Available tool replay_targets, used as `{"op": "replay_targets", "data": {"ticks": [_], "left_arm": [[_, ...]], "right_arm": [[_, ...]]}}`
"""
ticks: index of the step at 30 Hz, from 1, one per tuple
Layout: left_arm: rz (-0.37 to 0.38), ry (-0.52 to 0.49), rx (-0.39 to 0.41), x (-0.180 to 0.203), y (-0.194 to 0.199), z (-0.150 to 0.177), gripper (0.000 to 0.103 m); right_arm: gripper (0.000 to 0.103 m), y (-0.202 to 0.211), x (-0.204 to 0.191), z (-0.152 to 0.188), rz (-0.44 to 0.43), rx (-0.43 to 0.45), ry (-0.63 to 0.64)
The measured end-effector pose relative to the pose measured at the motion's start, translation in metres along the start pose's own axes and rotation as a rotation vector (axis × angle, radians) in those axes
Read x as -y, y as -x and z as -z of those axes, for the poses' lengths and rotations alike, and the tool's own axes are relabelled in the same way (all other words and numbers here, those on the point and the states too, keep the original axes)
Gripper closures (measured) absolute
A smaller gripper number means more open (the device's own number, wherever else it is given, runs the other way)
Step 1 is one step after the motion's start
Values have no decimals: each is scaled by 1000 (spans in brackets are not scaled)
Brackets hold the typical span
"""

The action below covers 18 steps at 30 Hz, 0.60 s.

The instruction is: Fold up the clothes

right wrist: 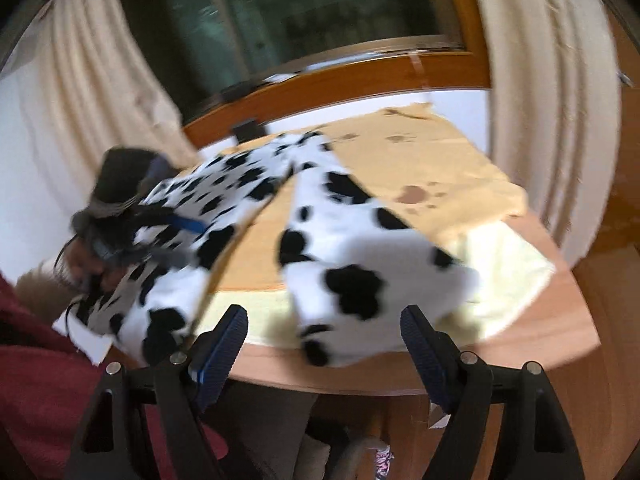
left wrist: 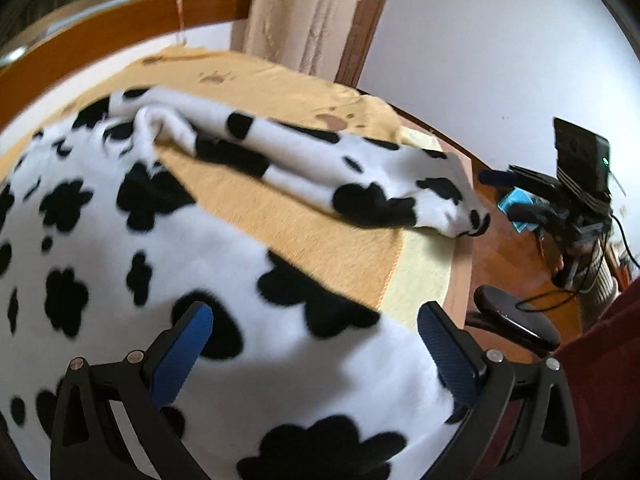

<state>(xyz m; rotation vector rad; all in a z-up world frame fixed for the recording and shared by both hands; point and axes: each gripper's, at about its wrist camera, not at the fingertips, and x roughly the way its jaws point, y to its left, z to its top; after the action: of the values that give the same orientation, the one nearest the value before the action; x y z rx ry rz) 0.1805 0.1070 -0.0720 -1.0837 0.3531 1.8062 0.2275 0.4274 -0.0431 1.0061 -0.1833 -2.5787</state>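
Both tongs stood released: our left tongs [left wrist: 316,344] hovered over one leg of the pants [left wrist: 120,248], fingers spread with fleece between them but not pinched, and our right tongs [right wrist: 324,344] hung wide just off the bench [right wrist: 540,320] edge, facing the other leg's cuff. The cow-print pants lay spread on the cloth [right wrist: 420,160] covering the bench, legs splayed apart, both cuffs drooping past the near edge. We judged the risks plain: thick fleece could slip from a shallow bite, an uneven pull could drag the cloth along, and the overhanging cuffs could slide floorward.
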Motion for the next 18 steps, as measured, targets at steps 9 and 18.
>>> {"op": "replay_targets", "data": {"ticks": [9, 18], "left_arm": [[40, -29, 50, 16, -4, -23, 0], [66, -28, 119, 19, -5, -39, 0]], "right_arm": [[28, -17, 40, -27, 132, 18, -22], [87, -39, 53, -29, 13, -57, -115]]}}
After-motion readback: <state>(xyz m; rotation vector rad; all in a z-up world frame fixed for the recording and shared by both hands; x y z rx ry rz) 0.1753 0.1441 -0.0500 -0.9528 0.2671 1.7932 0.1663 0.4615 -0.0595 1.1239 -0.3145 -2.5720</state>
